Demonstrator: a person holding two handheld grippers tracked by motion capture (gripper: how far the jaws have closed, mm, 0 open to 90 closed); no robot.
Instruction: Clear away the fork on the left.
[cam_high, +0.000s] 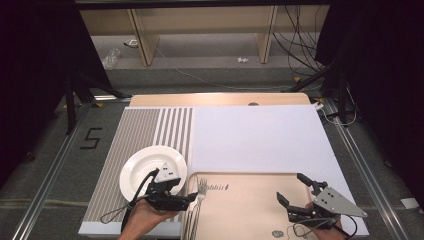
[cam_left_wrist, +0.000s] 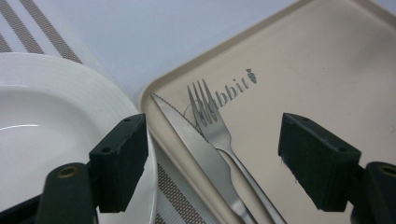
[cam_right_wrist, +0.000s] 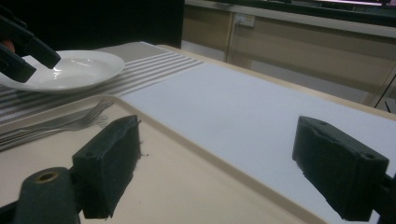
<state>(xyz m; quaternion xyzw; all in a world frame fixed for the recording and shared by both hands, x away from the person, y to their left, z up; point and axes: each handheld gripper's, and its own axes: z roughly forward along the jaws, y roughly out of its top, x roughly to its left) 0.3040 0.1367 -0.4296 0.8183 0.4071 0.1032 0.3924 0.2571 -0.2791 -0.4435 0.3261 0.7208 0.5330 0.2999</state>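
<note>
A striped grey-and-white placemat (cam_high: 135, 140) is seen at the left of the table, with a round white ceramic plate (cam_high: 145, 165) resting on its near part. The left gripper (cam_high: 192, 197) is held over the near right edge of that plate, pointing right toward the tray; its jaws are spread wide and nothing is pinched between them. Just to the right, a stainless-steel table knife with a serrated blade (cam_left_wrist: 196, 144) and a stainless-steel fork (cam_left_wrist: 210, 121) are laid side by side, touching, along the left edge of a beige rectangular plastic tray (cam_high: 250, 200). The fork tines lie over the printed word on the tray. In the left gripper view both utensils are seen between the open jaws, untouched. A plain white mat (cam_high: 255, 140) lies beyond the tray. The right gripper (cam_high: 292, 190) is held over the near right part of the tray, jaws spread, empty.
</note>
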